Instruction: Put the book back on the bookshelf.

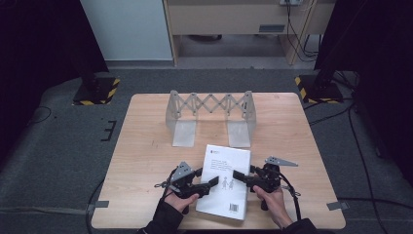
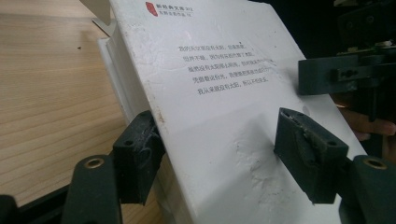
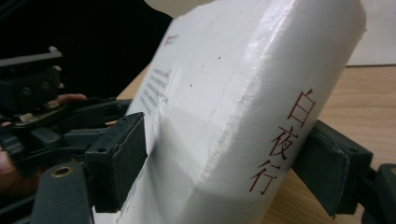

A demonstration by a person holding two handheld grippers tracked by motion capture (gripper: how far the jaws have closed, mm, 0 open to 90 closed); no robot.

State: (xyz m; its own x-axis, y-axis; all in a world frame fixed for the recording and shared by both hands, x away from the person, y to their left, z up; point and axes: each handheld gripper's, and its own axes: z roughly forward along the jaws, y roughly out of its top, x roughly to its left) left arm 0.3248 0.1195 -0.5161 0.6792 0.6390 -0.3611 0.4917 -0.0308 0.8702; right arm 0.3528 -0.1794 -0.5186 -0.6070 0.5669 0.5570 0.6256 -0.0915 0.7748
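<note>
The left gripper (image 2: 219, 154) and right gripper (image 3: 224, 163) each clamp an opposite edge of the white book (image 1: 225, 179) (spine between the right's jaws) above the tabletop (image 1: 146, 146).

From above the near edge we look forward and down on the whole table (image 1: 146, 146). From each gripper view we look along its jaws, close against the white book (image 1: 225, 181), which all three views share.

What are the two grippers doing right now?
Left gripper: closed on the book.
Right gripper: closed on the book's spine side.
</note>
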